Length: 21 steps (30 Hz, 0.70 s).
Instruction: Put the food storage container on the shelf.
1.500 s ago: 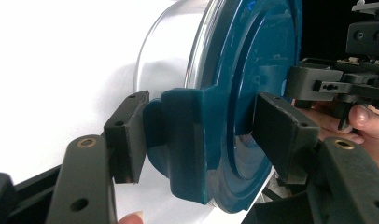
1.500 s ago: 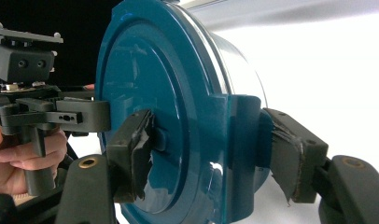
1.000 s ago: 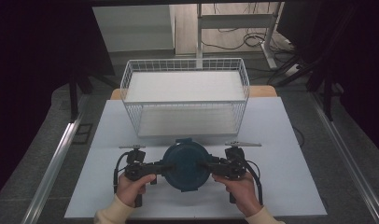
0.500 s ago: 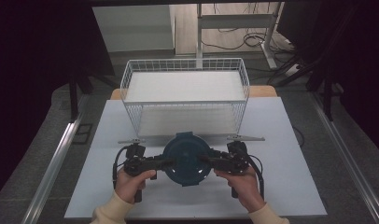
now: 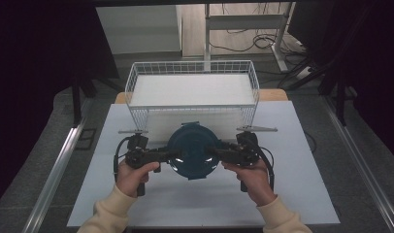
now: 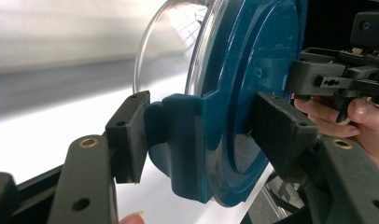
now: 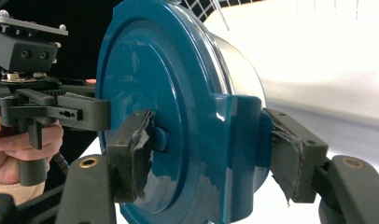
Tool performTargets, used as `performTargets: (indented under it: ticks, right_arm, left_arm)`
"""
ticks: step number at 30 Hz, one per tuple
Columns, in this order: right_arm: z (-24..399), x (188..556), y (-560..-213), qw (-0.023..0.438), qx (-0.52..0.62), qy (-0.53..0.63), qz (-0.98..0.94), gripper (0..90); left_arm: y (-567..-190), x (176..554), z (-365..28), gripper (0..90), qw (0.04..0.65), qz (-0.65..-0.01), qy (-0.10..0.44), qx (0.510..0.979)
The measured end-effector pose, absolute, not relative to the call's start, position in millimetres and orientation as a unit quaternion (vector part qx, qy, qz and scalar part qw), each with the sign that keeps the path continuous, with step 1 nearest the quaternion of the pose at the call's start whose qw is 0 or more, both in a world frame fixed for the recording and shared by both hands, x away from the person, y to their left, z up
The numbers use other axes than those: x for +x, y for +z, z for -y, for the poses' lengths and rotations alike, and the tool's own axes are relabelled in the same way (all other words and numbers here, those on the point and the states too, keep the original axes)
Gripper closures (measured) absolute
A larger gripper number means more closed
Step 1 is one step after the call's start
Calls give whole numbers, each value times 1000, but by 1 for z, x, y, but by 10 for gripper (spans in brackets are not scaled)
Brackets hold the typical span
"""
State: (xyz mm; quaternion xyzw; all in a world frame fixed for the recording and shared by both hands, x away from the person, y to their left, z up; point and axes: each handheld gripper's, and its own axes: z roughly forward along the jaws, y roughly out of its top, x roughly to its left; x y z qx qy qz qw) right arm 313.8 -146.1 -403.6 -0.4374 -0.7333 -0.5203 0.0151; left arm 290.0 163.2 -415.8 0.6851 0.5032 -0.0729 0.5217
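Note:
A round container with a dark teal lid [image 5: 191,149] and a clear bowl [image 6: 173,42] hangs between both grippers, just in front of the white wire basket [image 5: 192,65]. My left gripper [image 5: 168,155] is shut on the lid's left latch tab [image 6: 178,140], with a pad on each side of it. On the opposite tab [image 7: 239,140] my right gripper [image 5: 214,151] is shut the same way. In the gripper views the lid [image 7: 145,84] stands on edge, and the clear bowl faces the basket. Each gripper view also shows the other gripper [image 6: 337,79] beyond the lid.
The wire basket stands at the back of the white tabletop [image 5: 185,204] and its white floor is bare. Metal rails run along both sides of the table. Dark floor, cables and a desk frame lie beyond.
Both grippers have carried the container away from the person, toward the basket. The hands have moved forward with it.

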Motion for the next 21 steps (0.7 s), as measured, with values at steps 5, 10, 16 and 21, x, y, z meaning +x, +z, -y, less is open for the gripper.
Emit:
performTargets:
  ticks: [5,10,16,21]
  right_arm:
    - [146,316,-389,4,-433,-525,733,361]
    - [147,320,-375,-6,-427,-531,731,361]
    - [149,325,-359,-15,-425,-536,730,361]
    - [149,329,-349,-12,-424,-542,726,363]
  left_arm:
    - [-402,294,-164,388,527,-497,-71,685]
    - [-388,300,-163,388,530,-492,-68,687]
    - [-373,309,-162,389,532,-485,-68,691]
    - [-359,311,-162,389,530,-480,-52,698]
